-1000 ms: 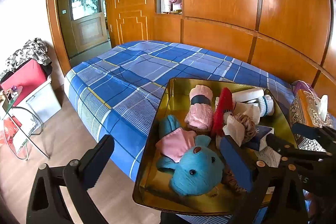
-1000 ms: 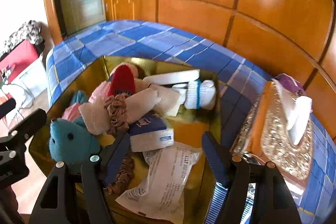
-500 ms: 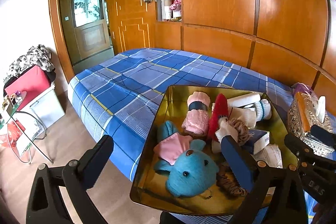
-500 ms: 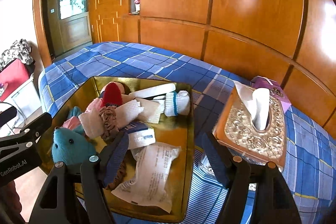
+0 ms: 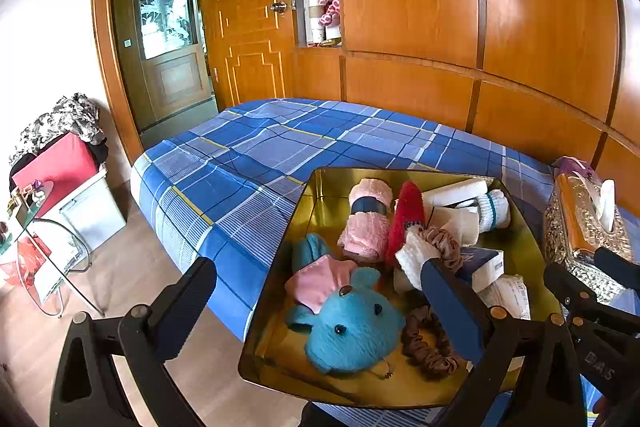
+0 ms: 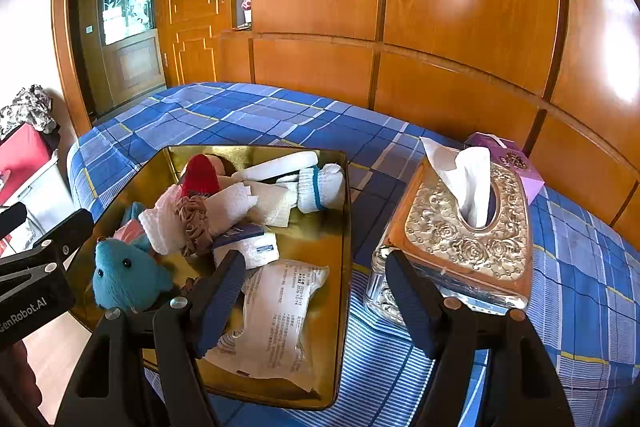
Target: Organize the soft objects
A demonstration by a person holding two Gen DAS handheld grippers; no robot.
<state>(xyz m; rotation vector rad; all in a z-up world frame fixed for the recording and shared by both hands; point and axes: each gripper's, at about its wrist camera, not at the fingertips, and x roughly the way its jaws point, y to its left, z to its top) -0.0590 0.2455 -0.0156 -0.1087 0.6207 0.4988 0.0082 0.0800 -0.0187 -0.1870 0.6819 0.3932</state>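
A gold tray lies on the blue plaid bed. It holds a blue plush toy, a pink rolled cloth, a red plush, a brown scrunchie, a white sock with a teal stripe, a tissue pack and a plastic packet. My left gripper is open and empty, held above the tray's near left corner. My right gripper is open and empty above the tray's near right edge.
An ornate silver tissue box stands on the bed right of the tray, with a purple box behind it. Wooden wall panels run behind the bed. A glass side table and a red box stand on the floor at left.
Both grippers have pulled back and up from the tray, so more of the bed and the tissue box shows. Both stay open and empty.
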